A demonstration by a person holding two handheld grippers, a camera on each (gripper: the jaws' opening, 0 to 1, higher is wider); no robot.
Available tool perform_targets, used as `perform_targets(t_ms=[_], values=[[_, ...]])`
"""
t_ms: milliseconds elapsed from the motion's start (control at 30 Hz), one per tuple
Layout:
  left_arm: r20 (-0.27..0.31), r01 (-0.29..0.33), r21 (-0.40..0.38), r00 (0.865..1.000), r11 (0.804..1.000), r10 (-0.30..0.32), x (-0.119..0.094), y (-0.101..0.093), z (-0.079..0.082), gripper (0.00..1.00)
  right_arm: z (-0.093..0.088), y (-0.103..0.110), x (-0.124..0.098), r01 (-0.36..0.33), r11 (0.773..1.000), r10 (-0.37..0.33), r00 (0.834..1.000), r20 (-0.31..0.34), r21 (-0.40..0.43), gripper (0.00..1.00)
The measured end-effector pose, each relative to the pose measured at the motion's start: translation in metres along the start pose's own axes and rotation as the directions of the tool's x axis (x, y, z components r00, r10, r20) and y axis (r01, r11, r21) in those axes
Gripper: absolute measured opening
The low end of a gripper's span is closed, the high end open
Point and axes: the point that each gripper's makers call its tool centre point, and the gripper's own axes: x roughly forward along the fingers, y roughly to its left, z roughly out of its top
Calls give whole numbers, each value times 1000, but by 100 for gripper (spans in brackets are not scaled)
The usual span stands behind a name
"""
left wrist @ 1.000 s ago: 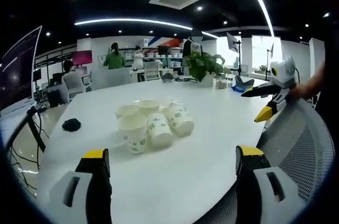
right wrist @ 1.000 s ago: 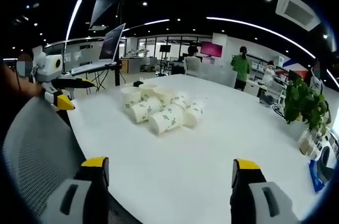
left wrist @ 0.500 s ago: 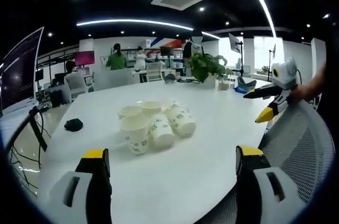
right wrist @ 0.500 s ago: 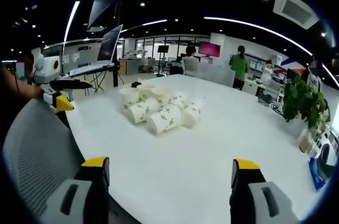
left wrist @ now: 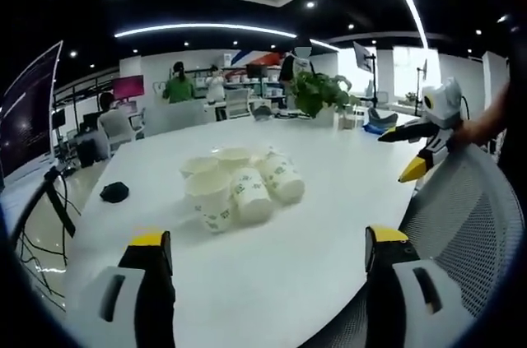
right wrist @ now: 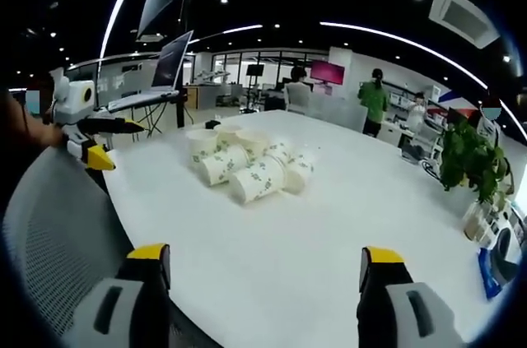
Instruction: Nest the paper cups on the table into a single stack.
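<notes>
Several white paper cups with green print [left wrist: 237, 187] lie bunched in the middle of a white table [left wrist: 272, 257]. Some stand upright and some lie on their sides. The same bunch of cups [right wrist: 247, 165] sits well ahead in the right gripper view. My left gripper [left wrist: 267, 238] is open near the table's edge, with nothing between its yellow-tipped jaws. My right gripper [right wrist: 262, 253] is likewise open and holds nothing. In the left gripper view the right gripper [left wrist: 418, 147] hangs at the right, off the table. The left gripper [right wrist: 92, 141] appears at the left of the right gripper view.
A grey mesh chair back [left wrist: 469, 225] stands between me and the table, also seen as the chair back [right wrist: 49, 233]. A small black object [left wrist: 113, 192] lies at the table's left side. A potted plant [left wrist: 317, 93] stands at the far end. People sit and stand beyond the table.
Both views have shifted slightly with my hands. The cups have not moved on the table, and both grippers stay open.
</notes>
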Motion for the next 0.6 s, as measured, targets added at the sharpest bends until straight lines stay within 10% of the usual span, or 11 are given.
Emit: perform_targets(t_ms=[600], values=[[-28,28,24,999,999,-27,1,-1,5,82,-2,-6,-1,9,1000,-9,1000,-4,23,97]])
